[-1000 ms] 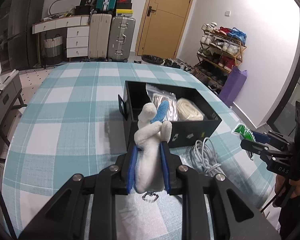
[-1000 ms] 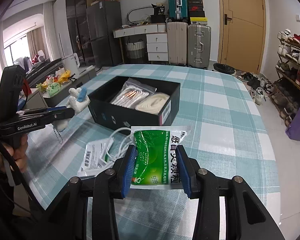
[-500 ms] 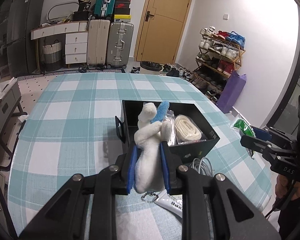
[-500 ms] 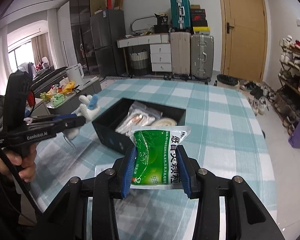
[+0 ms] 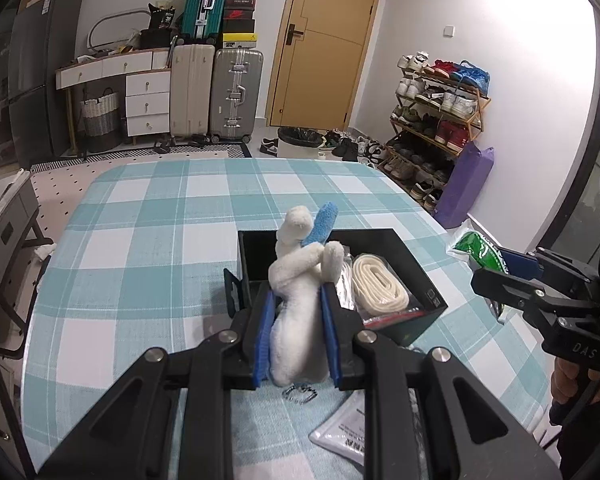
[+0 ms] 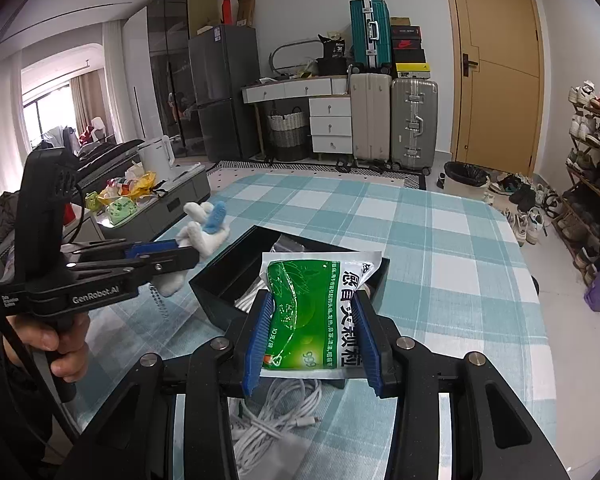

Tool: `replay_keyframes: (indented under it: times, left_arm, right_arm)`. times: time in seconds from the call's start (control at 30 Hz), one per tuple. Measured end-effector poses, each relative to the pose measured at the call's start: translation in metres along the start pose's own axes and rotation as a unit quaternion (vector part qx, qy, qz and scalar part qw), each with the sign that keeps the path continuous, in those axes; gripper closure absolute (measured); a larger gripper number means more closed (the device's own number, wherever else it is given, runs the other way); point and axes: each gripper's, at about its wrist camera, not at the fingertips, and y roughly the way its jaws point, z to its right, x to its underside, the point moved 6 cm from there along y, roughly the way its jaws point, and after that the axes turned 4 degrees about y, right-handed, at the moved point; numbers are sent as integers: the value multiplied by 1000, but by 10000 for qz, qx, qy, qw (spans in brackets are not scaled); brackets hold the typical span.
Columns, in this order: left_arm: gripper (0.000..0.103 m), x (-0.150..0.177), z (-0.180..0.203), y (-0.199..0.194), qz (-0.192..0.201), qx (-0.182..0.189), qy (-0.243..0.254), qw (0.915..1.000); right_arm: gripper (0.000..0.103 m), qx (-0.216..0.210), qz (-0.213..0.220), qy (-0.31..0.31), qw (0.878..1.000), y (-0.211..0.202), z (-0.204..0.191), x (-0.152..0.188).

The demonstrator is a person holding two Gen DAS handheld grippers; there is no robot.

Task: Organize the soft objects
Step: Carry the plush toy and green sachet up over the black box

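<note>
The left tongs are clamped on a white plush toy with a blue ear, held in the air above the near left corner of the black box. The right tongs are clamped on a green and white sachet, held above the box's near edge. Inside the box lie a coiled cream cord and clear plastic bags. A white cable lies on the checked surface before the box.

One plush toy, one green sachet, one black box, one rope coil, three suitcases
</note>
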Motion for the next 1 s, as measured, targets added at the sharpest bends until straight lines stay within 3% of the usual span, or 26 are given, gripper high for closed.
replay_keyframes:
  times: [1.0]
  left_arm:
    - [82, -19, -6, 45, -264, -82, 105, 9996]
  right_arm:
    - [63, -151, -291, -1, 9995, 66, 7, -13]
